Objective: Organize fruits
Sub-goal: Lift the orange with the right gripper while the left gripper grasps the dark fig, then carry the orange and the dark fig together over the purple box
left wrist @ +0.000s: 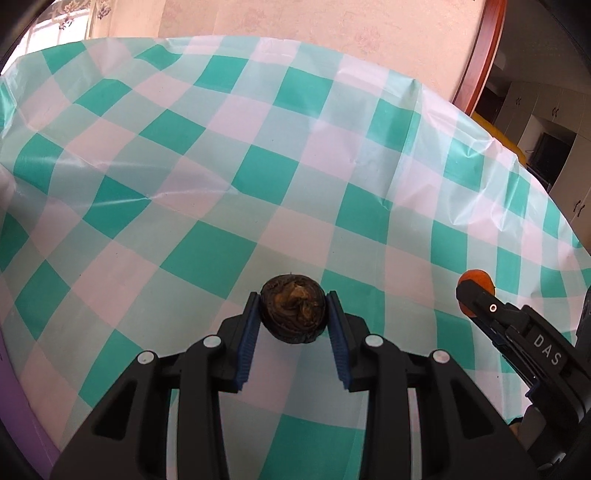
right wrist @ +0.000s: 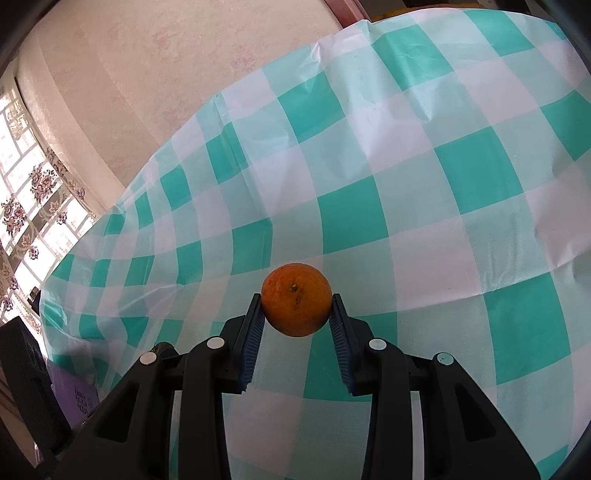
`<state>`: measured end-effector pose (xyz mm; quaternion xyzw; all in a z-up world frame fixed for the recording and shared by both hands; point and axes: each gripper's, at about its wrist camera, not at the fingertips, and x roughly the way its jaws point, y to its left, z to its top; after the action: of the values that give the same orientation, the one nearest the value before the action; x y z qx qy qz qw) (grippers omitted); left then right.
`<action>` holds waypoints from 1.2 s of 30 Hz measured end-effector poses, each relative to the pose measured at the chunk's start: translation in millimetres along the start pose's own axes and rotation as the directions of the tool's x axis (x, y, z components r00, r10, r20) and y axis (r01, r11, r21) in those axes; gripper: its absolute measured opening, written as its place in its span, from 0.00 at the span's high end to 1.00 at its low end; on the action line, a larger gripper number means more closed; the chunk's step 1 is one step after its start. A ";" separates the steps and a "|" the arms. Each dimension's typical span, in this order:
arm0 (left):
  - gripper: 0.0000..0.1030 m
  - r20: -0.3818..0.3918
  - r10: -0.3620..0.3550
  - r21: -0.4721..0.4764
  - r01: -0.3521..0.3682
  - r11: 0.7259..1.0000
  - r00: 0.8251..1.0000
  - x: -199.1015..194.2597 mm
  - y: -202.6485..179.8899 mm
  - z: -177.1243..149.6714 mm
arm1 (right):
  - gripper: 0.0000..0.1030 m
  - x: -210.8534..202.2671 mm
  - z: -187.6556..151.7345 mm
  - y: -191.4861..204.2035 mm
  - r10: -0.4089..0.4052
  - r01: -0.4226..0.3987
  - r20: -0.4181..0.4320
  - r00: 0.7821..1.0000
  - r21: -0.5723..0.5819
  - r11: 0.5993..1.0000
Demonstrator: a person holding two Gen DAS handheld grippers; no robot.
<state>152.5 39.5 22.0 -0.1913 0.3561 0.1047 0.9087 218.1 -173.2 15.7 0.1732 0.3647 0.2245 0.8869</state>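
My left gripper (left wrist: 293,310) is shut on a dark brown round fruit (left wrist: 293,312), held between its blue pads above the checked tablecloth (left wrist: 221,184). My right gripper (right wrist: 296,302) is shut on an orange (right wrist: 296,299), also held above the cloth. In the left wrist view the right gripper (left wrist: 476,295) shows at the right edge, with a sliver of the orange (left wrist: 480,278) behind its tip. In the right wrist view a bit of the brown fruit (right wrist: 162,348) peeks out at the lower left.
The table is covered by a green-and-white checked plastic cloth (right wrist: 406,184) with wrinkles. A pink wall (left wrist: 295,18) runs behind it, a window (right wrist: 29,192) to the left. A purple object (right wrist: 74,395) lies at the table's near left edge. Cabinets (left wrist: 554,122) stand far right.
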 end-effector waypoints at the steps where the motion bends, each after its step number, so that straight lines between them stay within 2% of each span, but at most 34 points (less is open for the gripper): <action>1: 0.65 0.000 -0.009 -0.021 0.009 1.000 1.000 0.0 4.7 -0.1 | 0.65 0.0 0.0 0.0 0.000 0.000 0.000 1.000 0.001 1.000; 6: 0.65 -0.017 -0.037 -0.083 0.036 0.996 0.999 -1.5 16.9 -2.7 | 0.65 0.3 0.0 0.0 -0.005 0.005 -0.003 1.000 0.001 1.000; 14: 0.65 -0.031 -0.055 -0.050 0.054 0.997 0.998 -7.0 14.5 -10.5 | 0.65 -2.5 -3.7 -2.4 -0.014 0.015 -0.015 1.000 0.012 1.000; 17: 0.65 -0.029 -0.041 -0.026 0.040 0.999 0.999 -13.5 13.6 -17.6 | 0.65 -5.4 -8.9 -3.2 -0.029 0.029 -0.031 0.999 0.023 0.999; 23: 0.65 -0.014 -0.040 0.017 0.041 0.999 0.999 -30.0 11.5 -31.6 | 0.65 -23.5 -30.5 12.4 -0.028 0.027 -0.027 0.999 -0.030 0.999; 30: 0.65 -0.029 -0.057 0.009 0.057 0.998 0.998 -48.1 20.3 -46.4 | 0.65 -38.0 -53.0 16.6 -0.015 0.015 -0.059 0.998 0.001 1.000; 36: 0.65 -0.038 -0.066 0.031 0.067 0.997 0.997 -67.9 25.5 -65.4 | 0.65 -57.4 -79.5 29.7 0.005 -0.006 -0.075 0.997 -0.017 1.000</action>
<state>55.3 31.3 17.6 -0.1900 0.3679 0.0651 0.9079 116.0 -167.0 8.8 0.1581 0.3955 0.2365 0.8733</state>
